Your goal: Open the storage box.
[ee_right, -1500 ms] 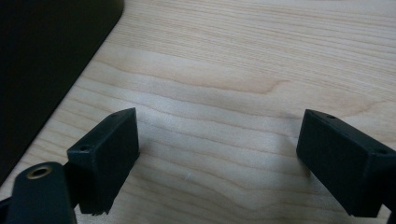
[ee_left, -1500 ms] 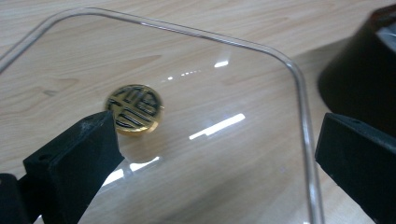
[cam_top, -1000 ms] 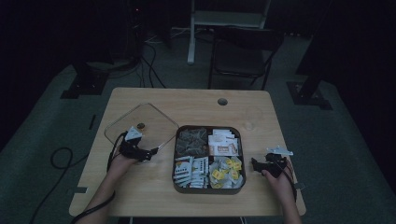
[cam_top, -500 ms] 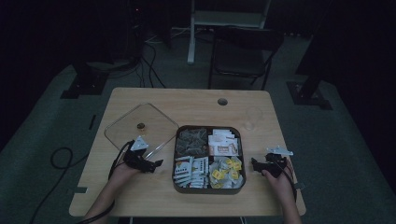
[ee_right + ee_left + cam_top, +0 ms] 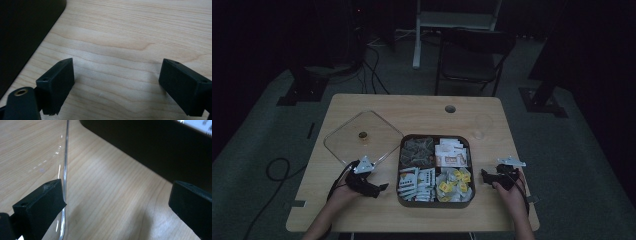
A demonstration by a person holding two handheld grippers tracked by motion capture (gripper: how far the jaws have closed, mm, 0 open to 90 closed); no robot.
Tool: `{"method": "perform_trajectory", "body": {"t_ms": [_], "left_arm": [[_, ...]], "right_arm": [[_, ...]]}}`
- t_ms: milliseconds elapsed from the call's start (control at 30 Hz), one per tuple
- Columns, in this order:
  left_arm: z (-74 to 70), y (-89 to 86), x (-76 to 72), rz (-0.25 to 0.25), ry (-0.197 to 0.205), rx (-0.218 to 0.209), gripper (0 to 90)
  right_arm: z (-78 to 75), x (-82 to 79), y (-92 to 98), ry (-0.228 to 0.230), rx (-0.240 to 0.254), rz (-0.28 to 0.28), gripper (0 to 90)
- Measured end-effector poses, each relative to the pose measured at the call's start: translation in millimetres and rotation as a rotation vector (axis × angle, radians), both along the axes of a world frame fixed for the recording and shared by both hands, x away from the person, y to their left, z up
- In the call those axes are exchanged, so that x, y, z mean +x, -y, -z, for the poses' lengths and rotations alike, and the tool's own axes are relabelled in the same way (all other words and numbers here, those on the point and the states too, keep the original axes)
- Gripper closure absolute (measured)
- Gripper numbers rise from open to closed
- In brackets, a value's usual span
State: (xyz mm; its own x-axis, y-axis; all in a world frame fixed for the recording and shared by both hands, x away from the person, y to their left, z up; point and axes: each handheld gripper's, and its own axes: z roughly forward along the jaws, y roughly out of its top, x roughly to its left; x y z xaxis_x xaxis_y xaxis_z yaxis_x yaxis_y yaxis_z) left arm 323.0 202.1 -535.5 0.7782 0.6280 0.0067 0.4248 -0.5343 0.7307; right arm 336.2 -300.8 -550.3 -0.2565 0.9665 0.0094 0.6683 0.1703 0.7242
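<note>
Jaws standing wide apart on the left tool [image 5: 381,187], gripping nothing, sitting between clear lid [image 5: 362,137] and dark tray [image 5: 435,202]. Right tool [image 5: 485,175] also spread, resting empty on the table [image 5: 412,107] just right of the tray. Lid lying flat, upper left of the tray, its near edge [image 5: 64,172] touching one left jaw. Squarish, no clear long axis, knob facing up. Likely lid pickup next: slide one jaw under the rim, close gently, keep level.
</note>
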Motion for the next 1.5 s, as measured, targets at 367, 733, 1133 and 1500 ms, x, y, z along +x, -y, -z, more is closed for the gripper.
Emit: {"method": "perform_trajectory", "body": {"t_ms": [367,733,1133,1500], "left_arm": [[9.8,10.1,-11.5,0.088,-0.044,0.072,0.7],[11.2,8.5,-21.4,0.122,-0.034,0.068,0.7],[11.3,8.8,-26.4,0.08,-0.037,0.066,0.7],[11.5,10.4,-27.9,0.043,-0.038,0.062,0.6]], "right_arm": [[0.0,-0.1,-0.3,0.0,-0.001,-0.011,12.6],[-0.1,-0.2,-0.3,-0.001,0.002,-0.011,12.6],[-0.2,-0.6,1.4,-0.001,0.012,-0.027,12.6],[-0.2,-1.8,0.9,0.001,0.004,-0.04,12.9]]}}
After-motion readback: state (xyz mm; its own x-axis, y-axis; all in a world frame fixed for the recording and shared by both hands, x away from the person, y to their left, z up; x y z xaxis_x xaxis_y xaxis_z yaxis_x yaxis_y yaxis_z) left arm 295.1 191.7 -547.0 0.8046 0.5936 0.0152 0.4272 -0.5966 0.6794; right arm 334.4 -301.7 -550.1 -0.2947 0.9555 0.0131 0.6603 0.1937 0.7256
